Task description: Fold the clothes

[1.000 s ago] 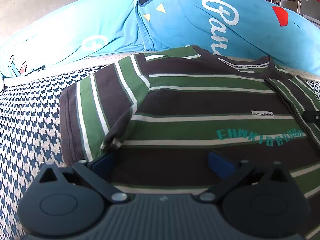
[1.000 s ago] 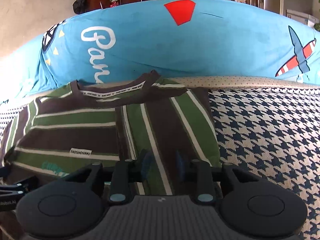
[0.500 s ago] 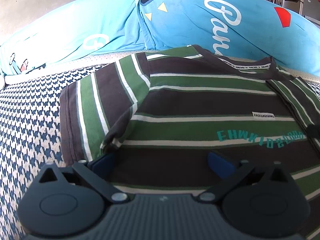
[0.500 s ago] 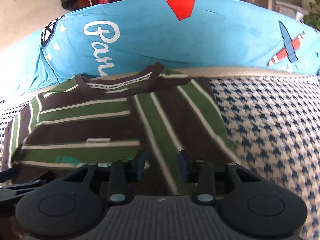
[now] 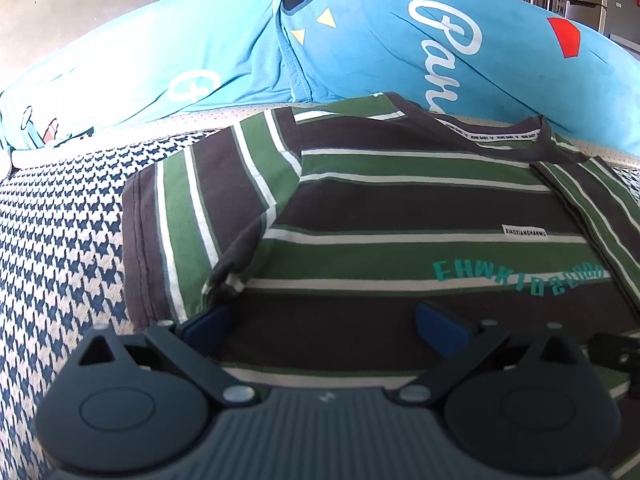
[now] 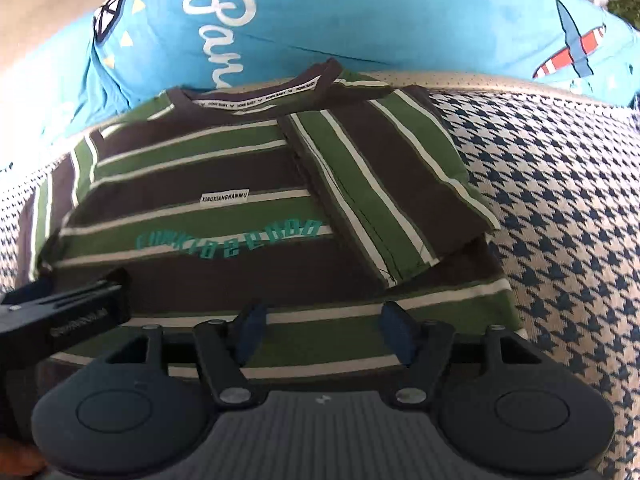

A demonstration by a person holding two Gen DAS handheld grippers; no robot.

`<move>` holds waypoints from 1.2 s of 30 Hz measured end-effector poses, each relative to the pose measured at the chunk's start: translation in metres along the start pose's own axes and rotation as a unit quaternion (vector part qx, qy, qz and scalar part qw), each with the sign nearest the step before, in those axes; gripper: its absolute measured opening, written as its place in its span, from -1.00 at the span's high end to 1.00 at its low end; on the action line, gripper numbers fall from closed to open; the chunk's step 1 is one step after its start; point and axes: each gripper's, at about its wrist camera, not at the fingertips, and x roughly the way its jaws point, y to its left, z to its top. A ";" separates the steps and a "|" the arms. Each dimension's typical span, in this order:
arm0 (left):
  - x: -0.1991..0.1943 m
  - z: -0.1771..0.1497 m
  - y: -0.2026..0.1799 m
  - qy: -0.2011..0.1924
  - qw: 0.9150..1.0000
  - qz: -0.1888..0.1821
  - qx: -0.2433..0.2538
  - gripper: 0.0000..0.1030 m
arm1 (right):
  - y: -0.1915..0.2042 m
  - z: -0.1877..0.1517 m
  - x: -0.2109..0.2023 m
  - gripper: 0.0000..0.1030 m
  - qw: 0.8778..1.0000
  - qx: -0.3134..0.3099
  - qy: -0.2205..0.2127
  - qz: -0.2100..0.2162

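- Left wrist view: striped T-shirt (image 5: pixel 420 216) spread flat on the houndstooth cover (image 5: pixel 60 240), green, brown and white bands, collar at the far side against the blue printed pillows (image 5: pixel 360 48).
- Left sleeve (image 5: pixel 192 216) lying out to the left on the cover; right sleeve folded in over the chest at the far right edge.
- White label and teal lettering visible on the chest, right of centre.
- Left gripper (image 5: pixel 322 320) low over the near part of the shirt, jaws wide apart, blue pads (image 5: pixel 440 324) clear of the fabric, nothing pinched between them.
- Dark part of the other tool showing at the right edge.
- Right wrist view: same T-shirt (image 6: pixel 224 184), collar far, hem near.
- Right sleeve (image 6: pixel 384 184) folded over the body, lying diagonally across the chest, cuff end near the right side seam.
- Right gripper (image 6: pixel 324 328) above the near stripes, jaws opening, blue fingers (image 6: pixel 396 328) apart, no cloth gripped.
- Black frame of the left tool (image 6: pixel 64 312) at the near left.
- Houndstooth cover to the right, blue pillows behind.
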 end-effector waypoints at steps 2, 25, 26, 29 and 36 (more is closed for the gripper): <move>-0.003 -0.001 0.000 0.000 1.000 -0.004 0.000 -1.00 | 0.003 0.001 0.003 -0.60 1.000 -0.011 0.001 0.001; -0.002 0.057 0.142 0.001 0.989 -0.044 -0.138 -0.64 | 0.016 0.000 0.012 -1.00 0.999 -0.042 0.005 -0.001; 0.001 0.059 0.149 0.002 0.989 -0.043 -0.145 -0.58 | 0.016 0.000 0.013 -1.00 0.999 -0.042 0.005 -0.002; 0.012 0.064 0.163 0.009 0.985 -0.047 -0.163 -0.31 | 0.017 0.000 0.013 -1.00 0.999 -0.043 0.006 -0.003; 0.030 0.070 0.176 0.014 0.983 -0.058 -0.176 -0.25 | 0.017 0.000 0.014 -1.00 0.999 -0.046 0.006 -0.004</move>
